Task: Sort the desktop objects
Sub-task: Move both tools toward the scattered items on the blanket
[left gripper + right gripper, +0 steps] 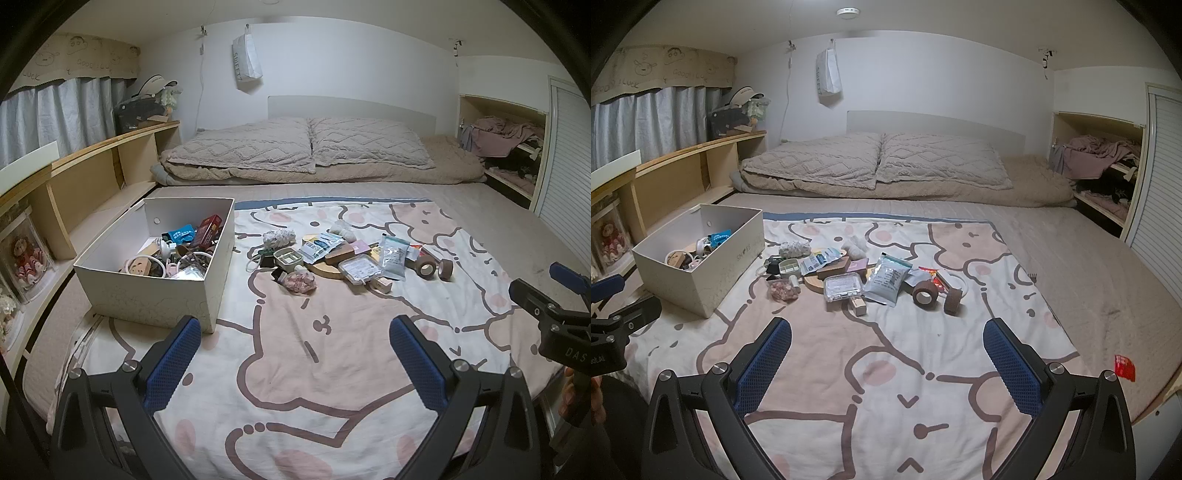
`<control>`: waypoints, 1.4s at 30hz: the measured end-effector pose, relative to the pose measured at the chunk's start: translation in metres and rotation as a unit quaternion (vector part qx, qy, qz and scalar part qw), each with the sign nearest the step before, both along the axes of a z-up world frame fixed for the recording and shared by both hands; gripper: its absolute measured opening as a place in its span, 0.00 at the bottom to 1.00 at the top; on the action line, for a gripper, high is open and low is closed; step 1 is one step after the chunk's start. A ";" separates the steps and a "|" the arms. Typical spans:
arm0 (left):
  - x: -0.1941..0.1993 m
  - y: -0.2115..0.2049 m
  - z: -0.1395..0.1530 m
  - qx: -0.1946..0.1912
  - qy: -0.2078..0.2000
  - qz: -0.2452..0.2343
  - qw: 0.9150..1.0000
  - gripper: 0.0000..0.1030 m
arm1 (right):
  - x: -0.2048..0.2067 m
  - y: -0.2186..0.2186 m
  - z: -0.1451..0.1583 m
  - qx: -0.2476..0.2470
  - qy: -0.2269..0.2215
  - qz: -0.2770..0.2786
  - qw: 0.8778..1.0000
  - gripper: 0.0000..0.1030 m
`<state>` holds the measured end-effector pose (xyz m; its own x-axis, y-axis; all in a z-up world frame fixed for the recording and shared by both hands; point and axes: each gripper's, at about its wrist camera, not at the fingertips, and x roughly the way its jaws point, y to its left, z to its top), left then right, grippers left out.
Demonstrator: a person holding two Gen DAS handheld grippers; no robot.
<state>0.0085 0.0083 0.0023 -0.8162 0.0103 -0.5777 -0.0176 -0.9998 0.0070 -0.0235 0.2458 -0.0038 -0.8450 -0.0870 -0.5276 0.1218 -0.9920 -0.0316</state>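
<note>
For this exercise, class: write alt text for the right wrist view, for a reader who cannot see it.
The open, empty right gripper hovers over a cartoon-print pink and white blanket on a bed. Ahead lies a pile of small items, including two brown tape rolls and a silver foil pouch. A white cardboard box, partly filled, stands to the left.

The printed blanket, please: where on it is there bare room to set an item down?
The blanket is bare between both open grippers, left and right, and the clutter pile. A narrow strip separates the pile from the white box. Around the tape rolls it is crowded.
</note>
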 end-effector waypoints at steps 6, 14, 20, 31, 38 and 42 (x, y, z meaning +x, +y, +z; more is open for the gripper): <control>0.000 0.000 0.000 0.001 0.001 0.001 1.000 1.00 | 0.000 0.000 -0.001 -0.001 0.000 0.000 1.000 1.00; -0.007 0.009 0.003 0.002 -0.008 -0.003 1.000 1.00 | -0.003 0.000 -0.005 0.001 -0.009 0.000 1.000 1.00; -0.013 0.009 -0.005 0.005 -0.018 -0.005 1.000 1.00 | -0.008 -0.001 -0.012 0.000 -0.022 -0.001 1.000 1.00; -0.027 0.004 -0.029 0.014 -0.047 -0.010 0.999 1.00 | -0.023 -0.003 -0.032 0.000 -0.052 0.001 0.999 1.00; -0.040 0.005 -0.045 0.021 -0.072 -0.016 0.997 1.00 | -0.036 -0.003 -0.049 -0.001 -0.079 -0.001 0.997 1.00; -0.048 0.004 -0.055 0.022 -0.085 -0.014 0.996 1.00 | -0.044 -0.003 -0.061 -0.005 -0.096 -0.003 0.995 1.00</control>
<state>-0.0394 0.0126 -0.0524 -0.7059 0.0599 -0.7058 -0.0417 -0.9982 -0.0429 -0.0677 0.2430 -0.0643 -0.7286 -0.0884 -0.6792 0.1196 -0.9928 0.0010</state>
